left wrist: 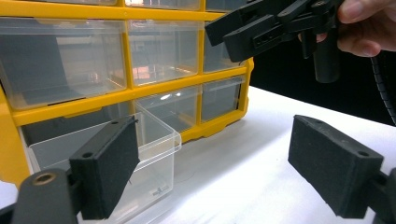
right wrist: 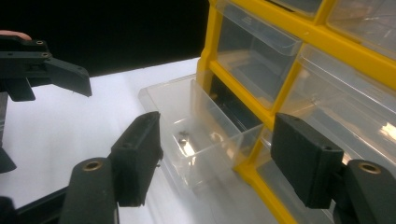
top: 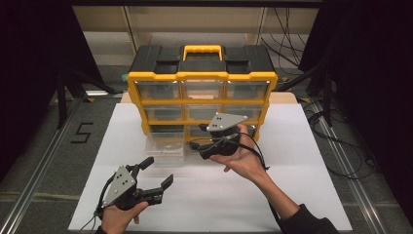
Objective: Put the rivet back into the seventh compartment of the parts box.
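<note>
Right gripper view — clear drawer [right wrist: 205, 135] just beyond open right tool [right wrist: 217, 161]

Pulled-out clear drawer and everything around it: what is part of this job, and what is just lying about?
In the job:
- clear drawer, pulled out of the bottom row
- yellow organizer
- right gripper, jaws open
- left gripper, jaws open

Lying about:
- floor cables
- floor mark
</note>
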The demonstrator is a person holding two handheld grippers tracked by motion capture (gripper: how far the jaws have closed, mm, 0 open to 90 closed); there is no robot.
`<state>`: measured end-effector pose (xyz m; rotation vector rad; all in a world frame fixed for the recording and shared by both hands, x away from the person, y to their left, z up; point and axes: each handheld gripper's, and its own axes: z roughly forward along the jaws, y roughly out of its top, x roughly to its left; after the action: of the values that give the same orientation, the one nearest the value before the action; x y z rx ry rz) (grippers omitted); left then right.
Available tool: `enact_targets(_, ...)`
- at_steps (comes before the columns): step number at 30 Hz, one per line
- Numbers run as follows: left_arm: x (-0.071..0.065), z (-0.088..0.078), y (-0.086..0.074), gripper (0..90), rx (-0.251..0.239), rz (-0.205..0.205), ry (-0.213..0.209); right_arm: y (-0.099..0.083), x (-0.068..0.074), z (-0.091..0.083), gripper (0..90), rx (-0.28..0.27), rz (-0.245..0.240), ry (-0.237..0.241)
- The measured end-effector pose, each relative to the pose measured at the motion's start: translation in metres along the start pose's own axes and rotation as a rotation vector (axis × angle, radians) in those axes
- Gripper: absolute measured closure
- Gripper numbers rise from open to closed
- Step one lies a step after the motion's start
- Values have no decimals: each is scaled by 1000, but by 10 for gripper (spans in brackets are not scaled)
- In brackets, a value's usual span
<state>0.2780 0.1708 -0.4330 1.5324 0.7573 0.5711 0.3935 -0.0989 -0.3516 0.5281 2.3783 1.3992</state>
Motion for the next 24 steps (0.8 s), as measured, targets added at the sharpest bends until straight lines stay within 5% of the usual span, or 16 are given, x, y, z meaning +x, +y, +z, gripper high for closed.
enact_targets(24, 0, 0, 0, 158, -2, -2, -2, -30, -2, -38, 308, -81, 71, -27)
